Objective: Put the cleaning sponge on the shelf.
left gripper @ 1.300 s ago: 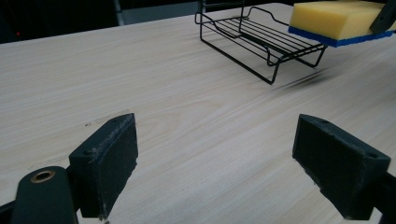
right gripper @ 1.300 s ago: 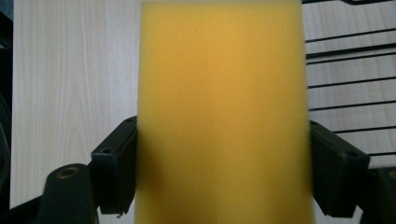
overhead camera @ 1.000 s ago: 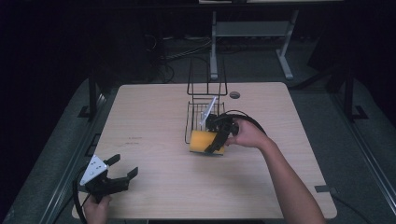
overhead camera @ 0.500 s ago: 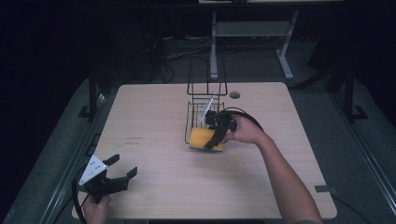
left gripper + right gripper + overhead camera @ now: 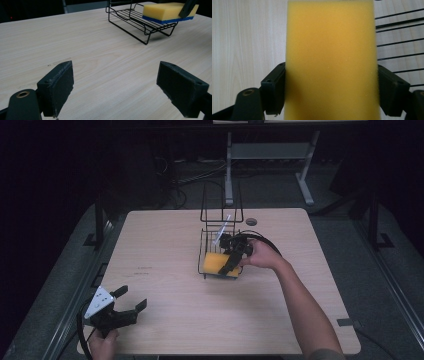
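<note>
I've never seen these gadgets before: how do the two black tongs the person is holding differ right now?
The left tongs are open and hold nothing; the right tongs are shut on a yellow sponge. The left tongs sit near the table's front corner; the right tongs reach to the wire rack at its middle. Both are black, two-jawed and hand-held.

High view: dim overall. The counter [image 5: 165,270] is the one evenly lit surface; the surroundings fall to near black, and detail is soft and slightly grainy. Left gripper view: bright, diffuse light on the wood grain; the wire rack [image 5: 140,25] casts a faint shadow, and the near black pads [image 5: 58,87] are slightly soft. Right gripper view: the yellow sponge [image 5: 331,60] sits too close, blurred, darkening toward its lower left.
</note>
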